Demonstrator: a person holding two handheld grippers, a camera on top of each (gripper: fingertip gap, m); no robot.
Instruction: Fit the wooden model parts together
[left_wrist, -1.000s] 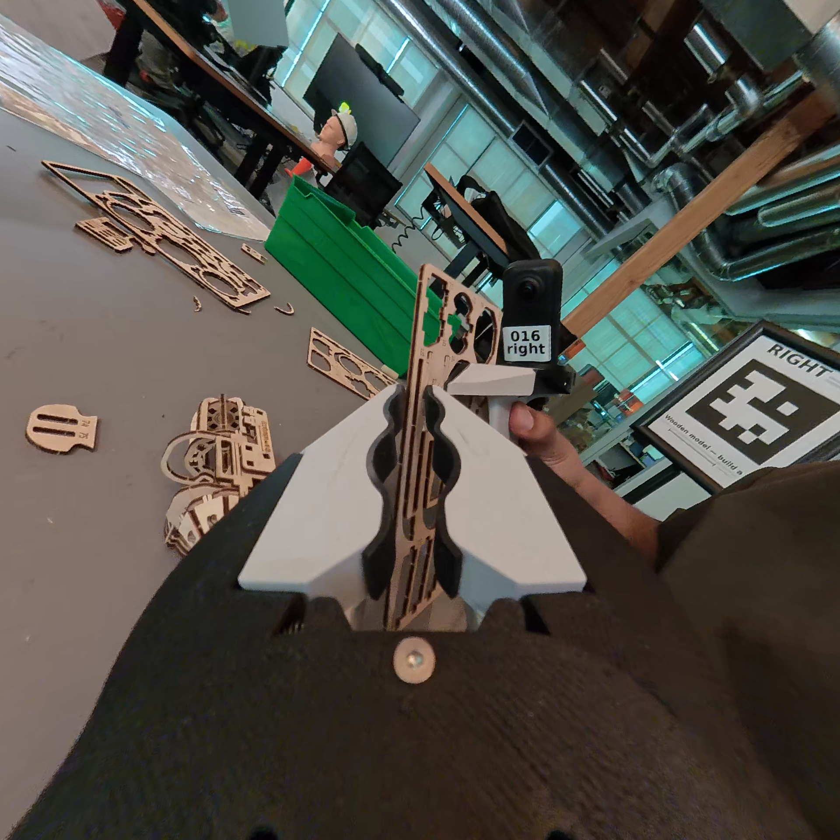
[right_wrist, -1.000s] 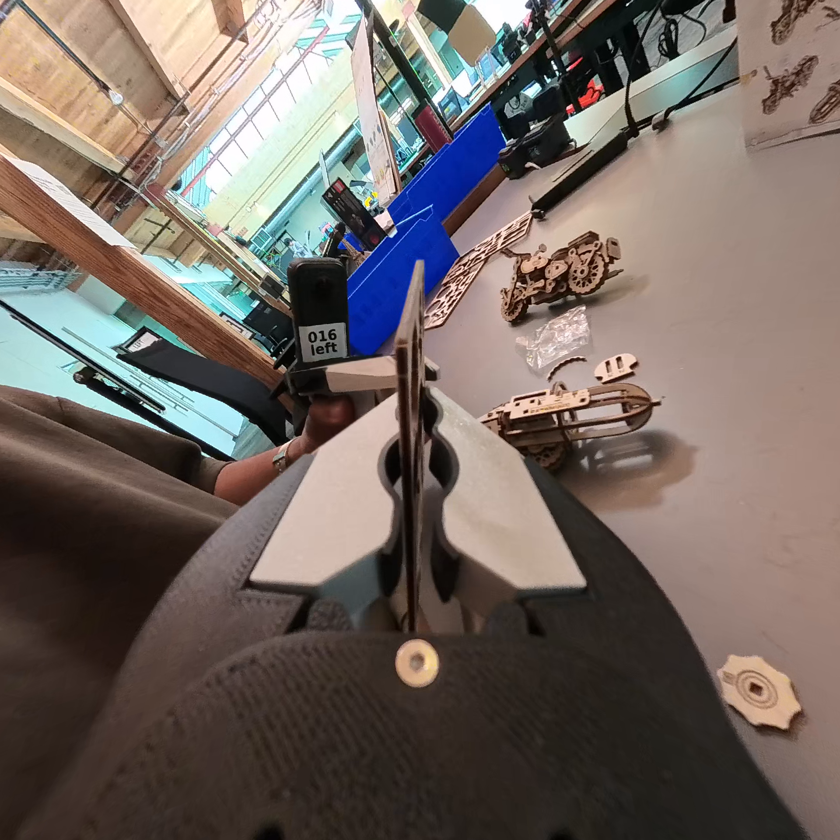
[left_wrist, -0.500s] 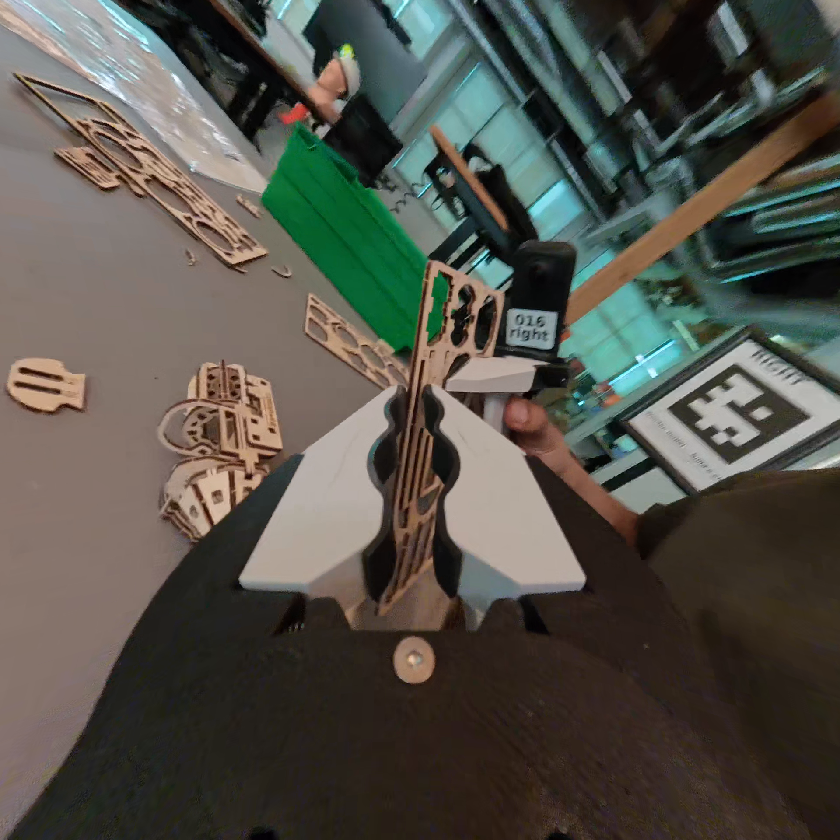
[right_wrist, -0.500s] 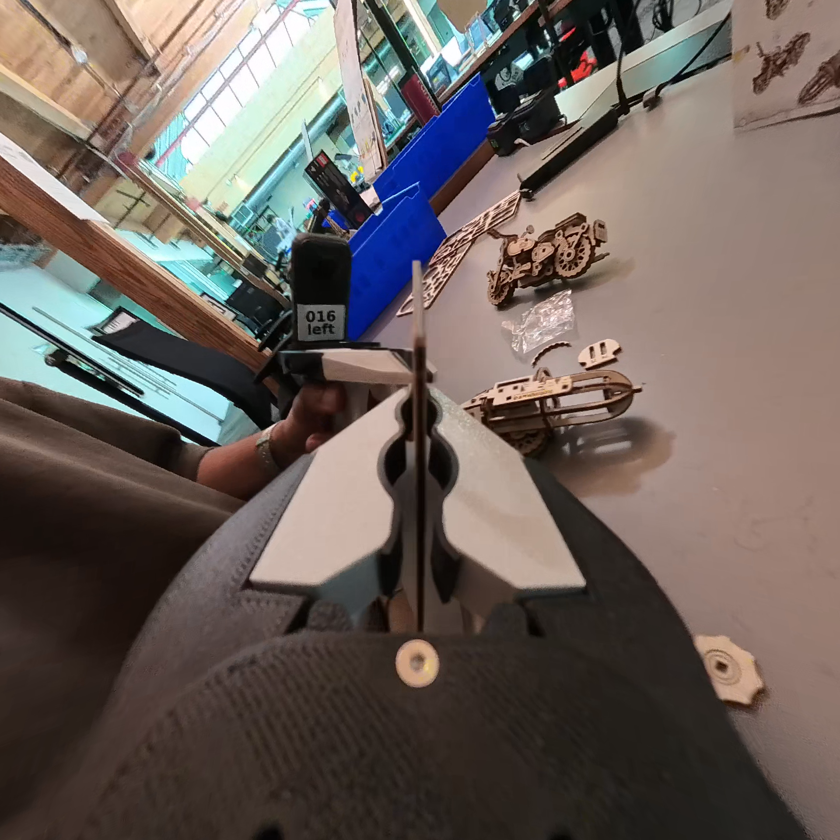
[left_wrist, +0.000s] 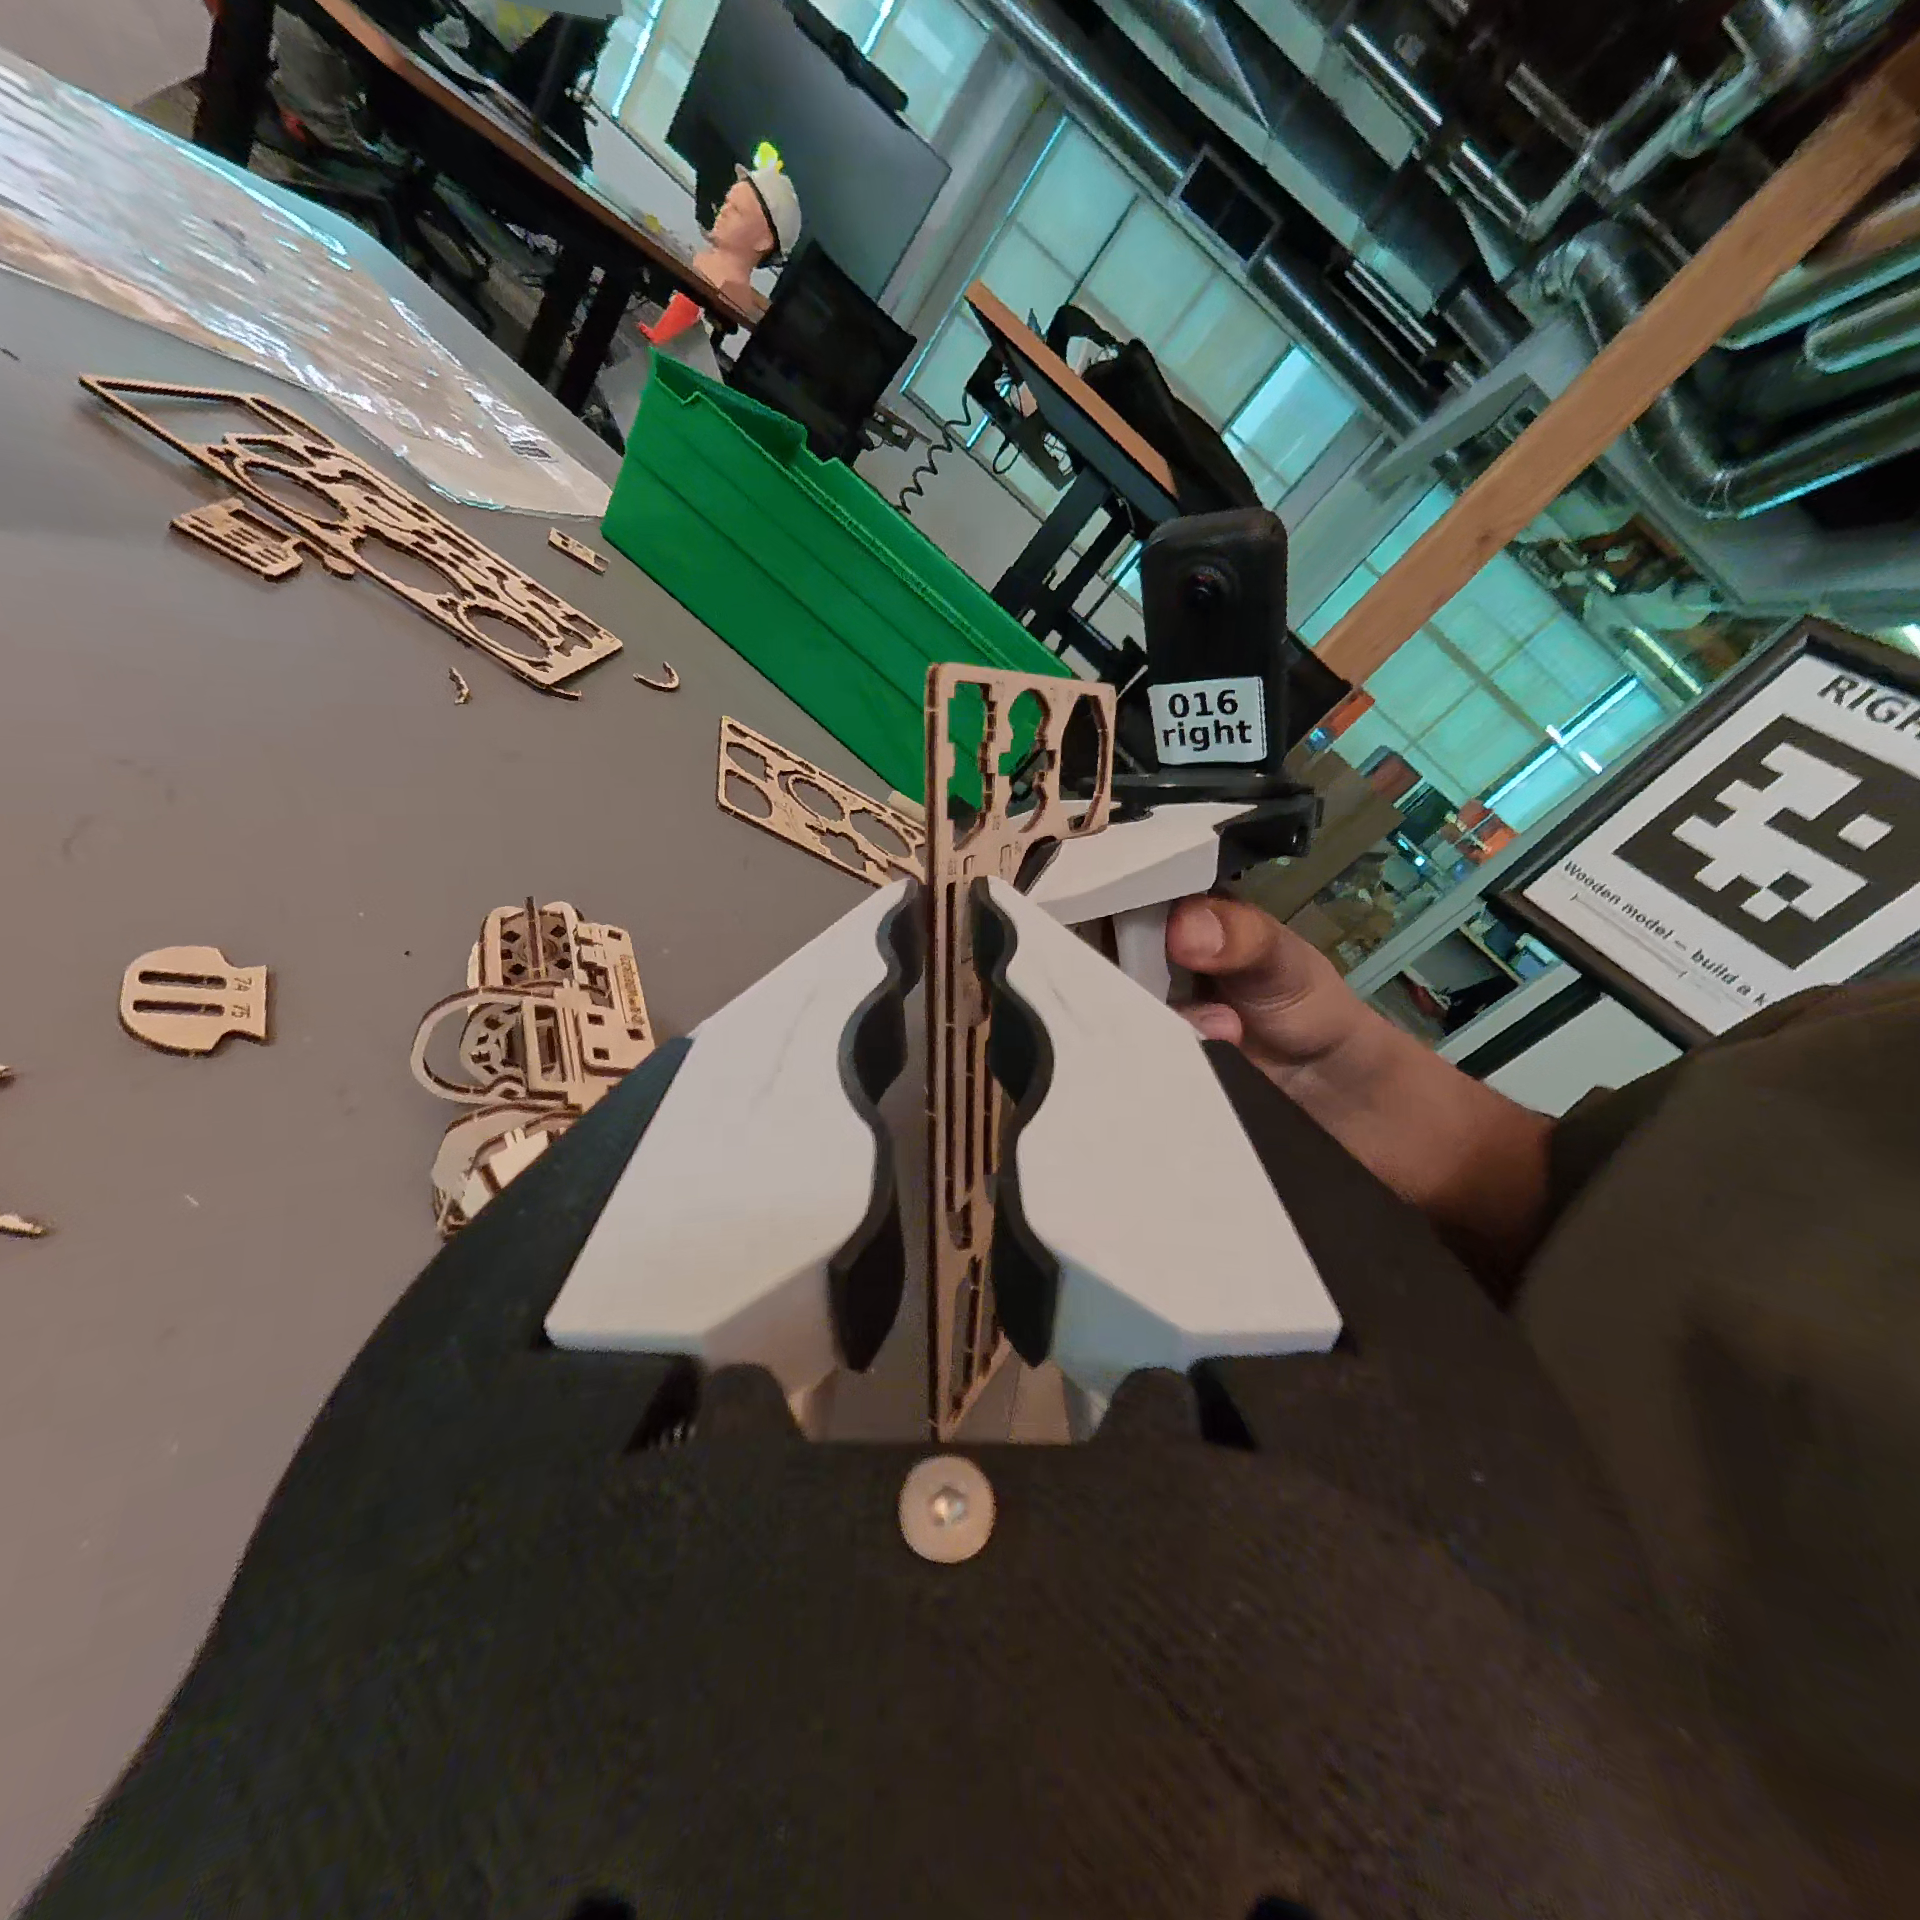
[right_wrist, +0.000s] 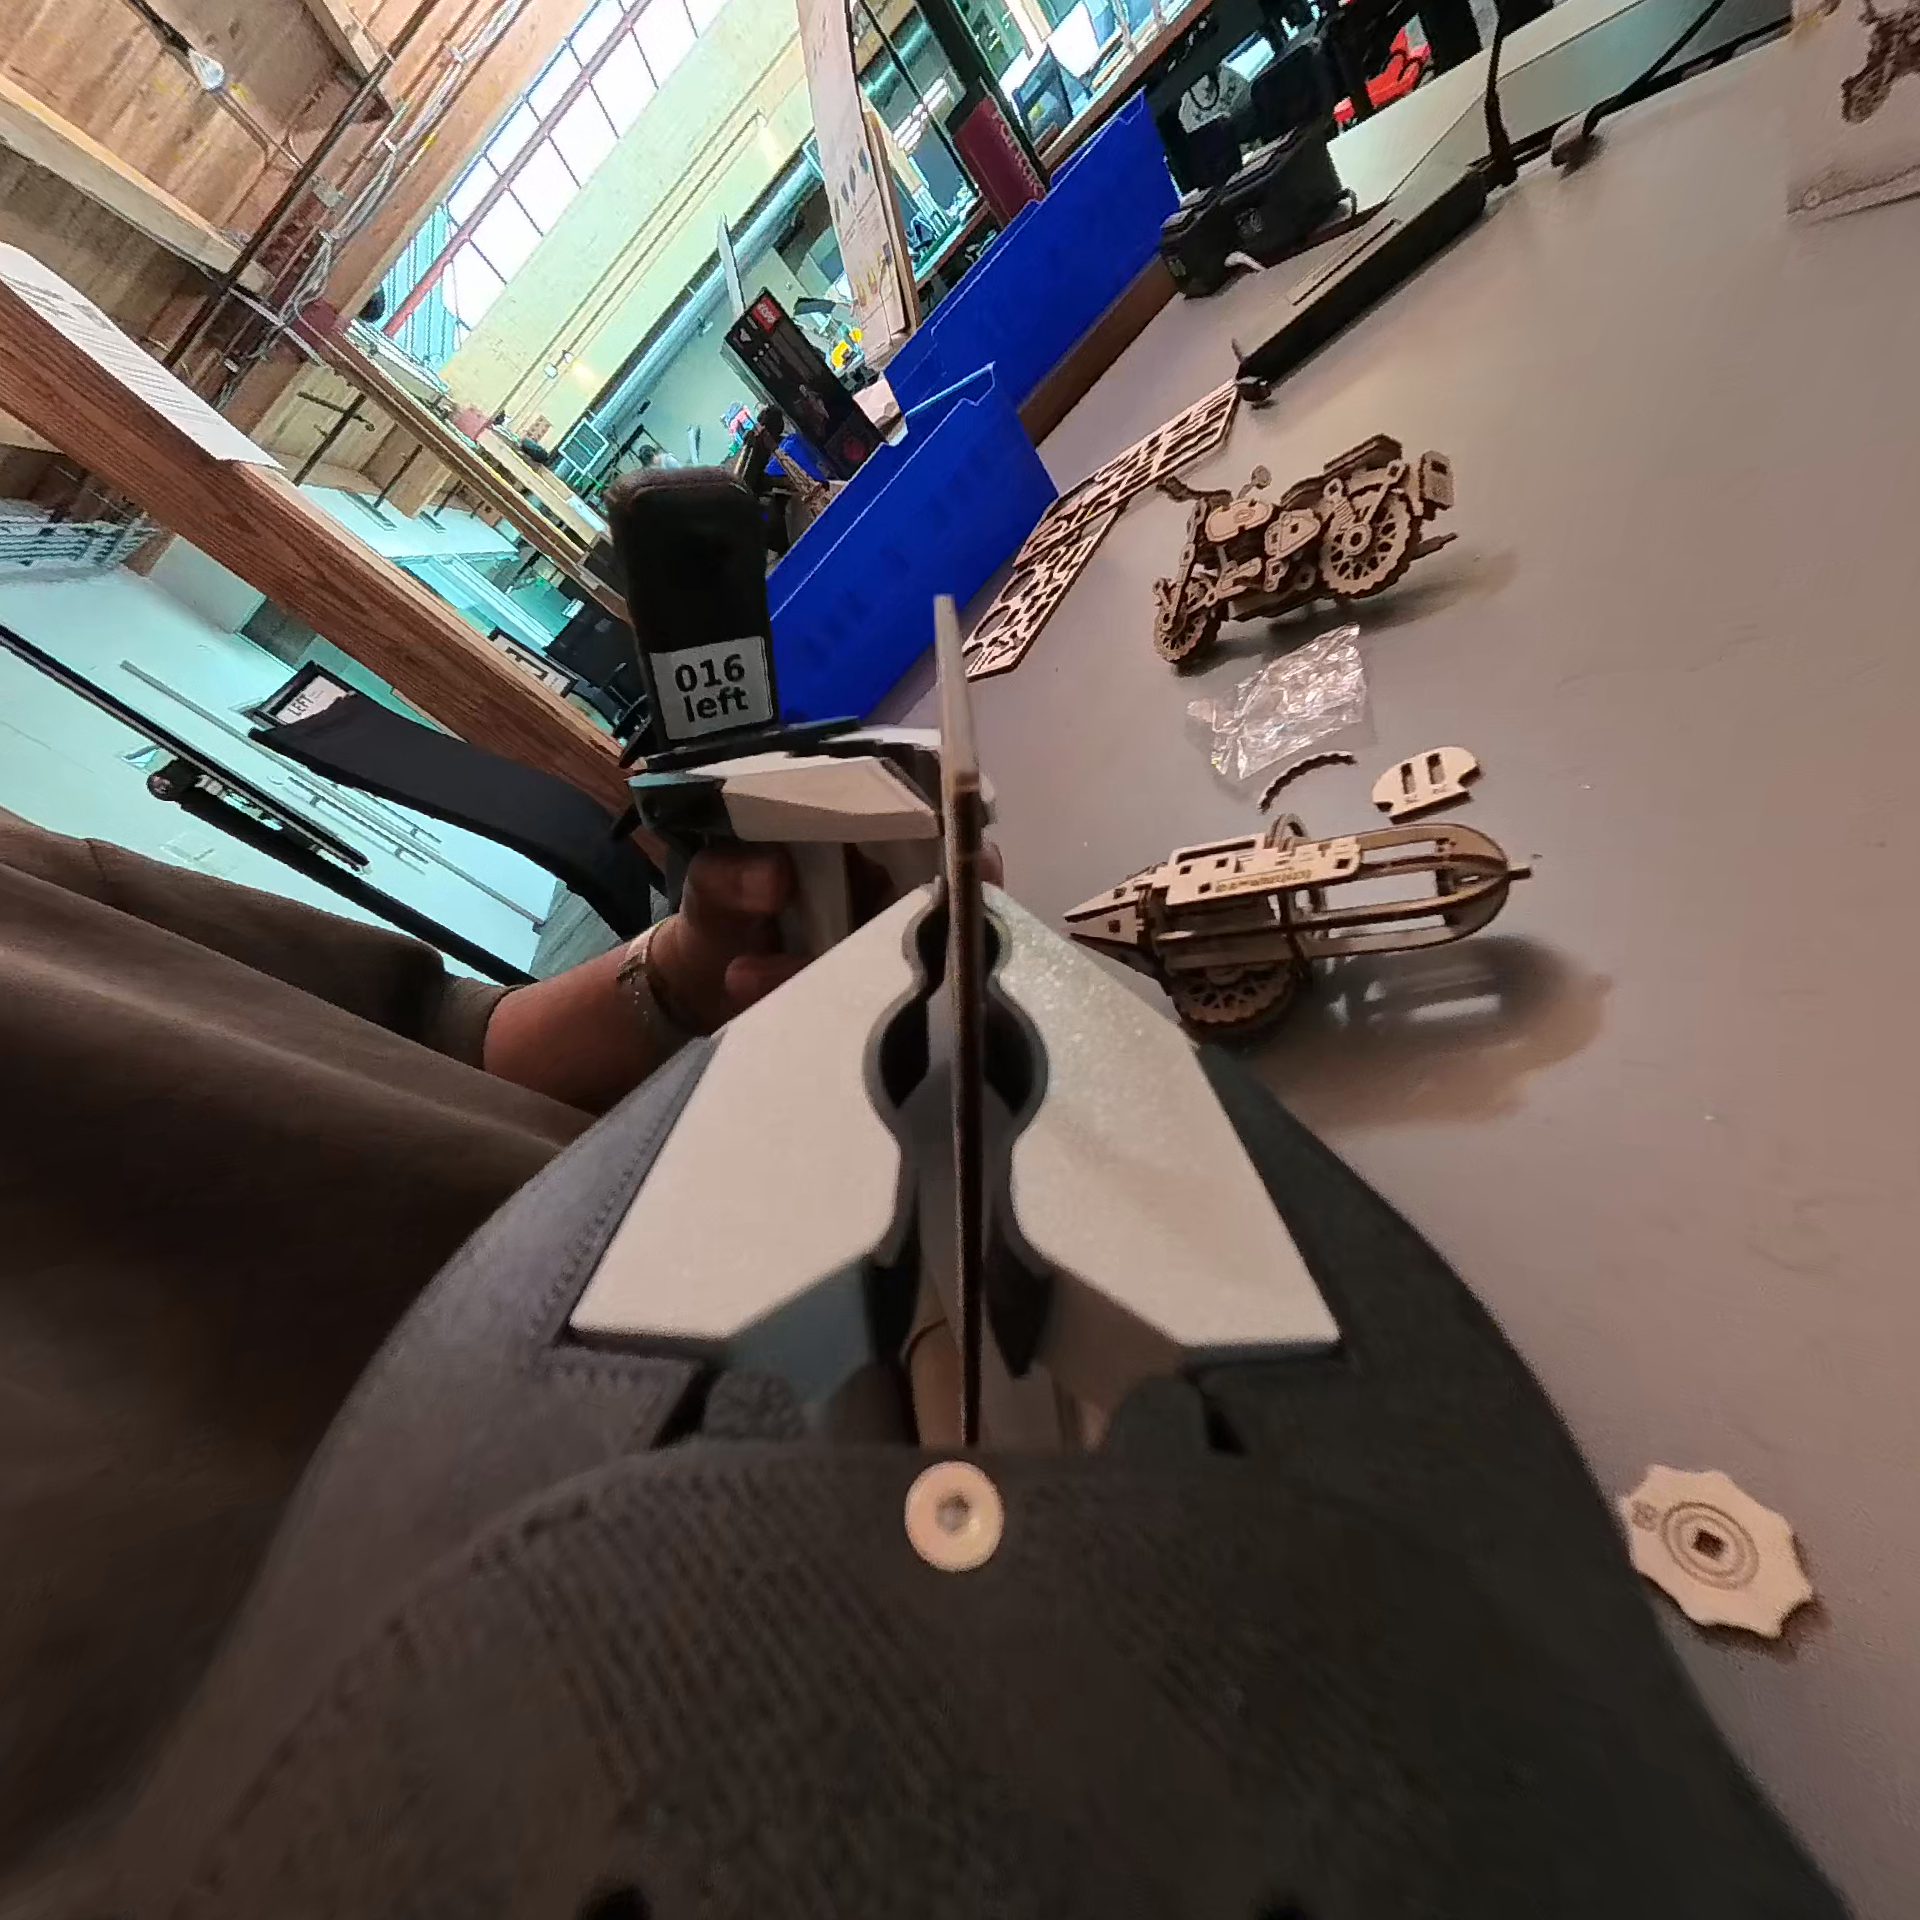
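The left gripper is clamped on a thin wooden part sheet, held upright above the grey table, with the sheet's cut-out top end standing clear beyond the fingertips. The right gripper pinches the same sheet from the opposite side, seen there edge-on as a dark sliver (its face cannot be read from this angle). Each gripper's body meets the sheet's far end in the other's view.

On the table nearby lies a half-built wooden frame, and farther back a finished wooden motorcycle beside a plastic bag. A scalloped wooden disc sits near the right gripper's body. A green bin borders the table's far edge; bare tabletop shows between the loose pieces.
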